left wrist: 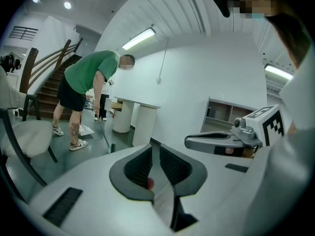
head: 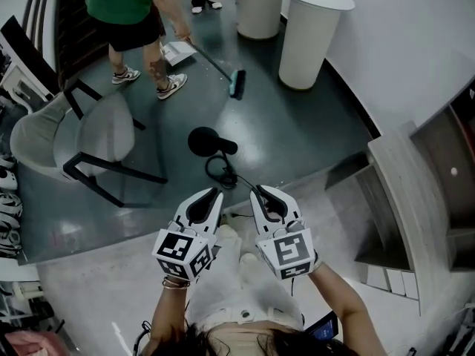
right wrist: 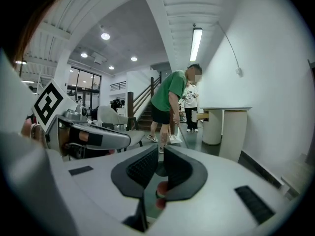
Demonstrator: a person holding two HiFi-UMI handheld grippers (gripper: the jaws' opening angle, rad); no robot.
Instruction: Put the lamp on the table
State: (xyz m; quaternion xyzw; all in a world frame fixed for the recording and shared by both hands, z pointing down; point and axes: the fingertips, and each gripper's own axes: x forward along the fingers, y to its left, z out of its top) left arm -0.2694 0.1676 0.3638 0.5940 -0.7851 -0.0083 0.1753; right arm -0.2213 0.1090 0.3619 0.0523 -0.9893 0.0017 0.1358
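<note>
Left tongs (head: 214, 193), right tongs (head: 258, 193): both closed, empty, side by side above black round-headed lamp (head: 202, 141) lying on dark floor (head: 297, 132).

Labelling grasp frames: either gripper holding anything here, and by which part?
Nothing held. Left gripper and right gripper are shut, empty; the lamp sits on the floor.

The left gripper (head: 214, 193) and right gripper (head: 261, 193) have smooth, matt pale-grey plastic shells with black ribbed pads (left wrist: 174, 167). Mid-frame in the head view, the lamp (head: 210, 142) looks matt black on a glossy dark floor (head: 297, 124). At left, the chair (head: 52, 136) has a pale cloth seat on a black frame. At upper right, the table (head: 308, 35) is smooth white.
</note>
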